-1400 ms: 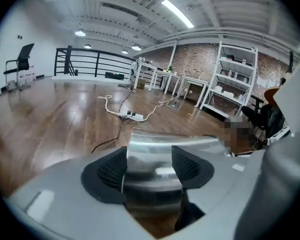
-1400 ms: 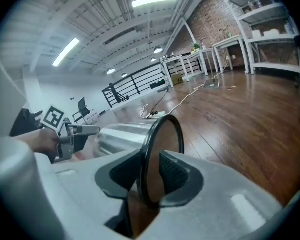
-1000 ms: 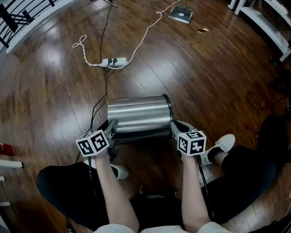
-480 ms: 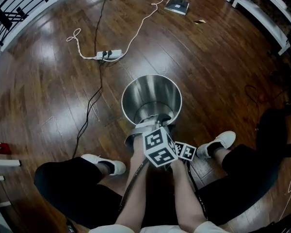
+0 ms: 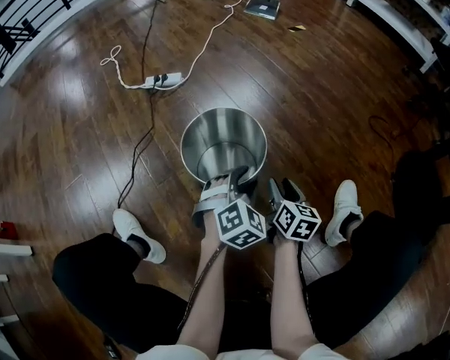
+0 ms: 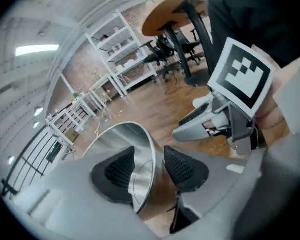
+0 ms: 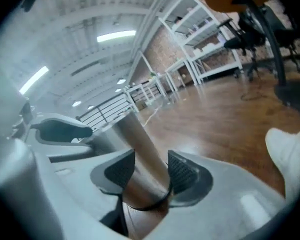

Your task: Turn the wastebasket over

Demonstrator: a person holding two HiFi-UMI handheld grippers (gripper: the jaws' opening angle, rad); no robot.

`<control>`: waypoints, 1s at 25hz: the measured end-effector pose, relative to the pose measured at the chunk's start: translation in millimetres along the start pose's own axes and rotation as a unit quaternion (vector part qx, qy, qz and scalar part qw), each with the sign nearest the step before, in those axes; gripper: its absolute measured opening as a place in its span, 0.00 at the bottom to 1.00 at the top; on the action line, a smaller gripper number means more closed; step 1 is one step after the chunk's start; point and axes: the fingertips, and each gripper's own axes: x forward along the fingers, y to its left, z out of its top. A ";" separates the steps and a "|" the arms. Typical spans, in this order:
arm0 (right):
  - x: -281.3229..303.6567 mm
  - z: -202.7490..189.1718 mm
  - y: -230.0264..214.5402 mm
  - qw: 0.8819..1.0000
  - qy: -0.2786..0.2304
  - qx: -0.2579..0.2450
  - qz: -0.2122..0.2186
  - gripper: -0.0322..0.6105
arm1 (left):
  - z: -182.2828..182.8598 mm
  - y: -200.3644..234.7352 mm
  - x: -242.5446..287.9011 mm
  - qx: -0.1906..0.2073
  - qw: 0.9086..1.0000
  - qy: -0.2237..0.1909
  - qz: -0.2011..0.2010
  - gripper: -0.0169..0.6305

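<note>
The steel wastebasket [image 5: 223,142] stands upright on the wood floor, open mouth up. My left gripper [image 5: 229,177] straddles its near rim: in the left gripper view the thin wall [image 6: 140,159] runs between the jaws [image 6: 149,169], which are opening, with a gap at the right pad. My right gripper [image 5: 281,187] hangs just right of the basket, jaws opening. In the right gripper view the basket's side [image 7: 140,154] and black base ring show between the pads [image 7: 146,171], and nothing is pressed.
A power strip [image 5: 159,79] with white and black cables lies beyond the basket. The person's white shoes [image 5: 343,208] [image 5: 135,235] flank the near side. A black railing [image 5: 30,13] is at far left, white shelving [image 5: 394,10] at far right.
A second ago the basket lay on its side, a gripper at each end. It was swung upright, and both grippers now sit at its near side, the right one off it.
</note>
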 end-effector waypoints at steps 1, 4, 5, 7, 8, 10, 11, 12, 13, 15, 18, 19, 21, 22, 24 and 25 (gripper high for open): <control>-11.4 9.2 17.5 0.999 -0.015 -0.031 0.017 0.37 | 0.2 6.3 -16.4 -0.036 0.999 -0.019 0.017 0.35; -61.0 28.5 71.1 0.988 -0.070 -0.122 0.066 0.47 | -10.7 21.5 -73.3 -0.150 0.983 -0.076 0.071 0.39; -80.6 32.5 88.0 0.981 -0.089 -0.154 0.078 0.49 | -16.1 26.8 -94.0 -0.186 0.974 -0.098 0.087 0.41; -121.0 36.3 115.9 0.966 -0.121 -0.210 0.095 0.54 | -20.5 31.5 -138.7 -0.249 0.952 -0.147 0.096 0.49; -142.0 35.9 125.6 0.959 -0.131 -0.231 0.102 0.56 | -19.0 28.0 -162.4 -0.279 0.940 -0.174 0.089 0.57; -185.7 33.2 137.2 0.948 -0.143 -0.260 0.114 0.60 | -13.4 14.3 -211.1 -0.320 0.919 -0.215 0.083 0.69; -208.3 32.1 140.6 0.944 -0.149 -0.269 0.120 0.61 | -10.0 6.7 -235.1 -0.326 0.913 -0.228 0.094 0.69; -231.5 30.9 143.1 0.940 -0.155 -0.276 0.125 0.61 | -6.3 -2.1 -258.1 -0.324 0.909 -0.238 0.111 0.69; -255.0 28.5 144.6 0.937 -0.160 -0.282 0.130 0.61 | -2.7 -12.9 -279.9 -0.319 0.906 -0.246 0.131 0.69; -299.4 17.6 144.9 0.932 -0.164 -0.290 0.142 0.61 | 3.2 -41.0 -320.2 -0.322 0.894 -0.263 0.167 0.69; -357.5 -10.1 145.2 0.924 -0.158 -0.305 0.170 0.61 | 7.0 -97.0 -367.5 -0.347 0.873 -0.271 0.208 0.66; -378.3 -21.1 142.9 0.922 -0.154 -0.309 0.176 0.61 | 7.5 -120.3 -379.8 -0.349 0.872 -0.265 0.218 0.66; -424.4 -40.3 131.8 0.918 -0.152 -0.319 0.178 0.61 | 12.0 -169.1 -403.7 -0.348 0.871 -0.253 0.237 0.66; -447.9 -47.2 124.9 0.916 -0.154 -0.325 0.177 0.61 | 16.7 -192.2 -416.0 -0.349 0.869 -0.252 0.244 0.65; -492.3 -58.4 111.0 0.912 -0.158 -0.334 0.180 0.61 | 28.1 -237.0 -439.9 -0.361 0.862 -0.252 0.250 0.62; -513.4 -64.2 103.6 0.910 -0.158 -0.336 0.183 0.61 | 33.3 -259.6 -451.2 -0.367 0.859 -0.251 0.253 0.62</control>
